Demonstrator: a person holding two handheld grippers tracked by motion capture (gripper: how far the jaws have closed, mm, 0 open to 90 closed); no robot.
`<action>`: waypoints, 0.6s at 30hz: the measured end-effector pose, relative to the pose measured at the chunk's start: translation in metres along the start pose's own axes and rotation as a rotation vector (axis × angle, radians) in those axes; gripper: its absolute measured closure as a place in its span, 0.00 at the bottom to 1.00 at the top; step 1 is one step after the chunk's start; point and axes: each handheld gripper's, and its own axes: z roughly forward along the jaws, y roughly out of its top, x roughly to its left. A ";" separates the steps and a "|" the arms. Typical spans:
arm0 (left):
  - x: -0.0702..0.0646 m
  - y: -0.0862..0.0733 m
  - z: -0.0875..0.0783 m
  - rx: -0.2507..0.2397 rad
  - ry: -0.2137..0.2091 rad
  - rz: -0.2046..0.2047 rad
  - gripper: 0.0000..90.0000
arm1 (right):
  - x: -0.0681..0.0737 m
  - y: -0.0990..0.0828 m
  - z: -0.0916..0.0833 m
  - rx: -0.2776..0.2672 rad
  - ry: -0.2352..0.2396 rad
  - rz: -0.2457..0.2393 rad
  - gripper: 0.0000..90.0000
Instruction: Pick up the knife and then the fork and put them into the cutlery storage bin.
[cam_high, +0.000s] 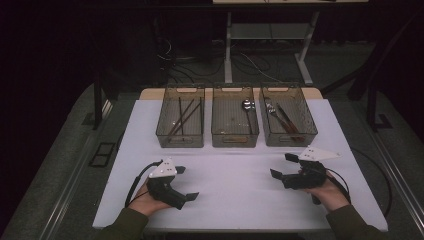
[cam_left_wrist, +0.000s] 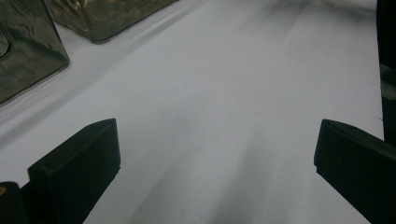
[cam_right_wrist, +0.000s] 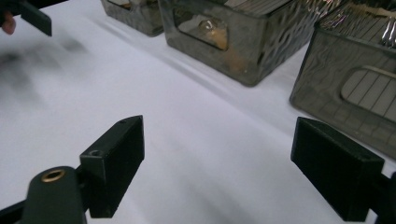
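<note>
left gripper (cam_high: 186, 183) is held low over the white table (cam_high: 235, 185), near its front left; jaws are spread wide, nothing between them. three smoky bins are lined up along the far edge: left bin (cam_high: 180, 116) with chopsticks (cam_high: 181, 117), middle bin (cam_high: 235, 116) with a spoon (cam_high: 247, 107), right bin (cam_high: 288, 115) with more cutlery. right gripper (cam_high: 281, 165) is held front right, jaws wide apart, empty.

Dark room, grey carpet floor (cam_high: 55, 150), white-legged desk (cam_high: 228, 50) behind.
</note>
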 end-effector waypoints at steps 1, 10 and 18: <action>0.000 0.000 0.000 0.000 -0.001 -0.002 0.00 | 0.001 -0.002 -0.001 0.000 0.003 -0.001 0.19; -0.001 0.000 0.000 -0.002 -0.001 -0.001 0.00 | 0.003 -0.019 -0.009 0.005 0.016 -0.006 0.19; -0.001 0.000 0.000 -0.002 -0.002 -0.002 0.00 | -0.004 -0.030 -0.022 0.005 -0.006 0.011 0.19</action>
